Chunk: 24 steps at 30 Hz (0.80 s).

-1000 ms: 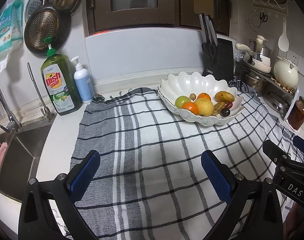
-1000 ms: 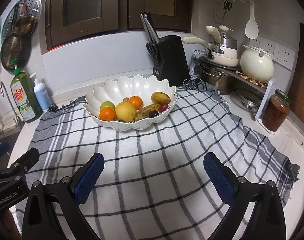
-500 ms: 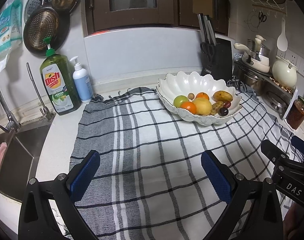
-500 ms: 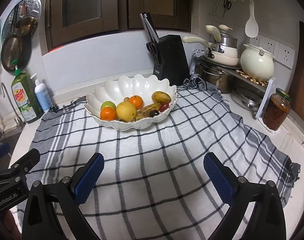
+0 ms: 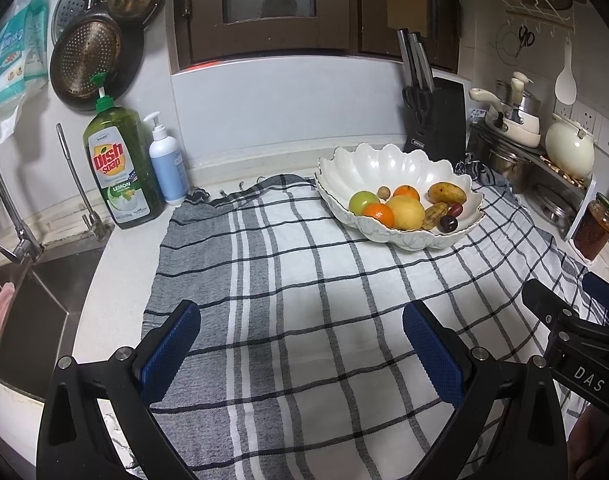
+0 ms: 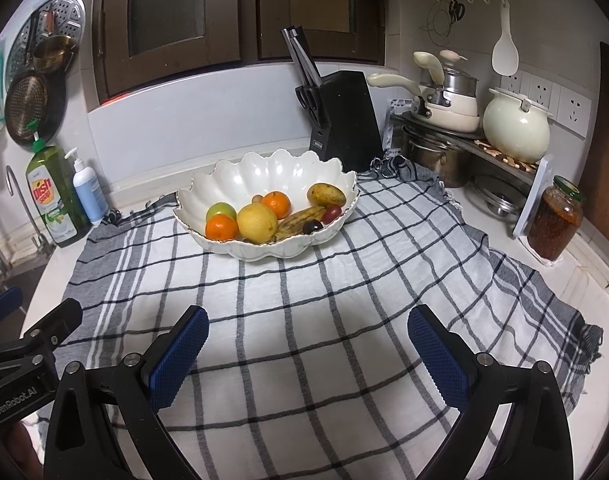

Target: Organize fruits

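Left gripper (image 5: 302, 330) wide apart, holding nothing; bumpy blue pads (image 5: 169, 350) over checked cloth (image 5: 304, 280). Right gripper (image 6: 308, 334) also spread, holding nothing. White shell-shaped bowl (image 6: 240, 176), shiny with wavy rim, sits far on cloth. Inside: two round oranges (image 6: 221, 227), yellow lemon (image 6: 257, 222), green apple (image 6: 221, 211), brown-spotted banana (image 6: 300, 217), dark plum (image 6: 312, 225). Black knife block (image 6: 344, 116) behind bowl. Green dish soap bottle (image 5: 118, 168) far left.

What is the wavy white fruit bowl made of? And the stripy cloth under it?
The white bowl looks like glazed ceramic or porcelain: glossy, with bright light spots on its scalloped wall. Plastic is possible. The checked cloth looks like woven cotton: matte, softly wrinkled, with fringed edges.
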### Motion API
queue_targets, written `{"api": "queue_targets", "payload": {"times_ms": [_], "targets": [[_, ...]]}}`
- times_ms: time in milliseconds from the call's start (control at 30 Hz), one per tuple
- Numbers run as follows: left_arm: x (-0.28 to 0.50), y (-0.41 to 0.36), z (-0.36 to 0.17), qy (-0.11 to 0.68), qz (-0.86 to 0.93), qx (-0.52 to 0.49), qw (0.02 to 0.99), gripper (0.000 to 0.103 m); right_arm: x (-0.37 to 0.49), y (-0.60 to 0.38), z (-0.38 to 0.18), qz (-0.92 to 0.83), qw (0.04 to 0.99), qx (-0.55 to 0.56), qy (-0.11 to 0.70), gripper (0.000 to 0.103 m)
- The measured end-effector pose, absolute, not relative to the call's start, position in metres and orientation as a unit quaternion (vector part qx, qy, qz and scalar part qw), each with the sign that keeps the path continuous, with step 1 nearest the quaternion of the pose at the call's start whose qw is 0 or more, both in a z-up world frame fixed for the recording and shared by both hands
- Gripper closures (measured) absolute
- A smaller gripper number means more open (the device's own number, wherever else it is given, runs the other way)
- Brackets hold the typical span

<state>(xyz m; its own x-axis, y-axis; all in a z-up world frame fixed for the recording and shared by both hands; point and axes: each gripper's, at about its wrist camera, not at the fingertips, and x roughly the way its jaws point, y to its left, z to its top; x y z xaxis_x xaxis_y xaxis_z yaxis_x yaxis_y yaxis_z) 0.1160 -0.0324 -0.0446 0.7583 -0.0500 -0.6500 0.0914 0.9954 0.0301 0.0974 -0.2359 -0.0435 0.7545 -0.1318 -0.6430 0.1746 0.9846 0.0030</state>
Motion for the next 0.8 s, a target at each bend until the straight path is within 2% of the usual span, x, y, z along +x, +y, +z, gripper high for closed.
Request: {"api": "queue_targets", "payload": {"times_ms": [800], "targets": [[0.1084, -0.0297, -0.0448, 0.357, -0.050, 0.019, 0.933, 0.000, 0.0923, -0.2281, -0.0420, -0.077, 0.936, 0.041, 0.341, 0.002]]}}
